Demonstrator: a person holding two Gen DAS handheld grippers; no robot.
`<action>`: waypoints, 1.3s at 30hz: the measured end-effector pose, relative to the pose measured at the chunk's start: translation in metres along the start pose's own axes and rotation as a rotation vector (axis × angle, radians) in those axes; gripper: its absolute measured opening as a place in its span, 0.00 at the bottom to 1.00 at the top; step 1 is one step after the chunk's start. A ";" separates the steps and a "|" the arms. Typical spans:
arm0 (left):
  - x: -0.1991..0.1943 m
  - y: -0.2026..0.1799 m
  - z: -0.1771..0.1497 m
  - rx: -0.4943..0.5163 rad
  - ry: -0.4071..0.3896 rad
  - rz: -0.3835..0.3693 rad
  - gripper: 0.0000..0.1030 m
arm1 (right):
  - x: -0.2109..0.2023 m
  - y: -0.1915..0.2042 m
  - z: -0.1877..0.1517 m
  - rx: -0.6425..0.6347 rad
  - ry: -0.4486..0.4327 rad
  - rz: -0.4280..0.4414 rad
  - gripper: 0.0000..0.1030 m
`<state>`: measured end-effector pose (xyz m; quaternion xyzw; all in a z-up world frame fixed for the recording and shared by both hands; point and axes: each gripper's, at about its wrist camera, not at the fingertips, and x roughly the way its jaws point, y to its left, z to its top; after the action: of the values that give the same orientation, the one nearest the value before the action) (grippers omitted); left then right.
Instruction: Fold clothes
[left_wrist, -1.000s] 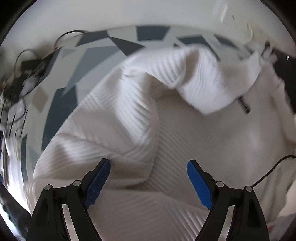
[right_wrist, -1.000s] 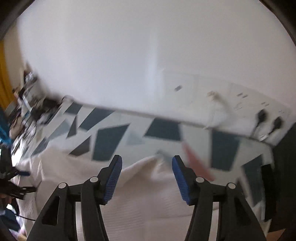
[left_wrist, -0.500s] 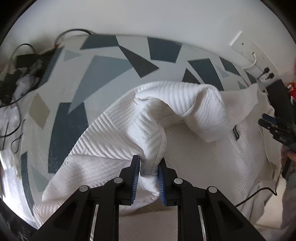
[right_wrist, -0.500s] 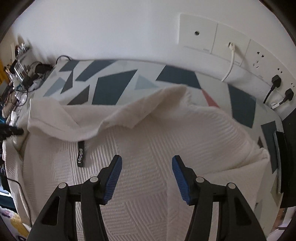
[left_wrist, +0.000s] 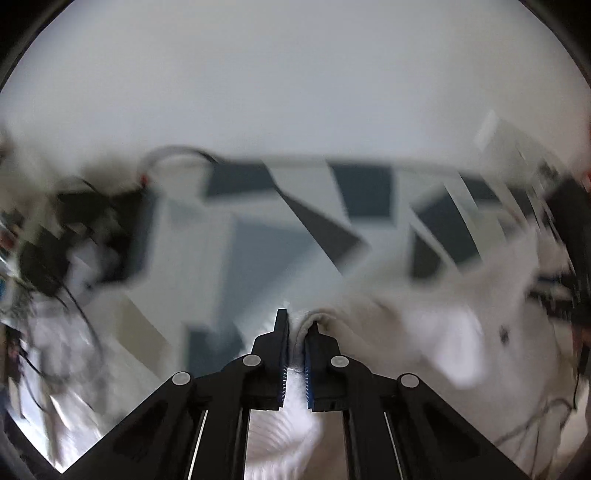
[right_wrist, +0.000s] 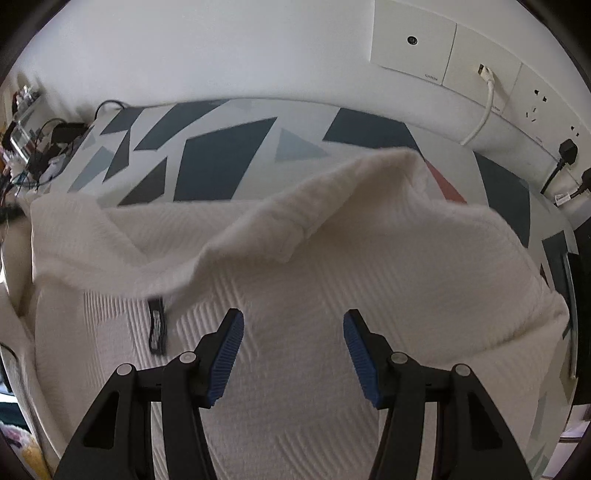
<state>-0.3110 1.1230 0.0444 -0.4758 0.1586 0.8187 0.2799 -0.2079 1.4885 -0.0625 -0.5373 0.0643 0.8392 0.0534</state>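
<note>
A white ribbed knit garment (right_wrist: 303, 295) lies spread on a table with a blue-grey geometric cover (right_wrist: 218, 158). Its far edge is folded over toward me, and a small black label (right_wrist: 157, 326) shows at the left. My right gripper (right_wrist: 293, 354) is open and empty just above the garment's middle. In the blurred left wrist view my left gripper (left_wrist: 296, 354) is shut on a fold of the white garment (left_wrist: 424, 325) and holds it lifted over the cover (left_wrist: 258, 251).
Wall sockets with a white cable (right_wrist: 484, 107) and black plugs (right_wrist: 567, 151) line the wall behind the table. Tangled cables and small devices (right_wrist: 33, 147) crowd the table's left end; they also show, blurred, in the left wrist view (left_wrist: 74, 240).
My left gripper closed on a fold of the garment and has lifted it, swinging fast. My right gripper stayed open and dropped closer to the garment.
</note>
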 end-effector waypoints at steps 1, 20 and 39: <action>0.000 0.008 0.013 -0.014 -0.018 0.014 0.06 | 0.002 0.000 0.007 0.000 -0.006 -0.004 0.58; 0.051 0.057 0.056 -0.060 0.031 -0.001 0.56 | -0.006 -0.026 0.053 0.137 -0.108 -0.092 0.62; 0.032 0.027 0.054 0.277 0.107 -0.047 0.56 | 0.025 -0.065 0.119 0.325 -0.018 0.083 0.62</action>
<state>-0.3769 1.1396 0.0432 -0.4792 0.2737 0.7554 0.3532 -0.3149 1.5732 -0.0393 -0.5108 0.2208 0.8241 0.1056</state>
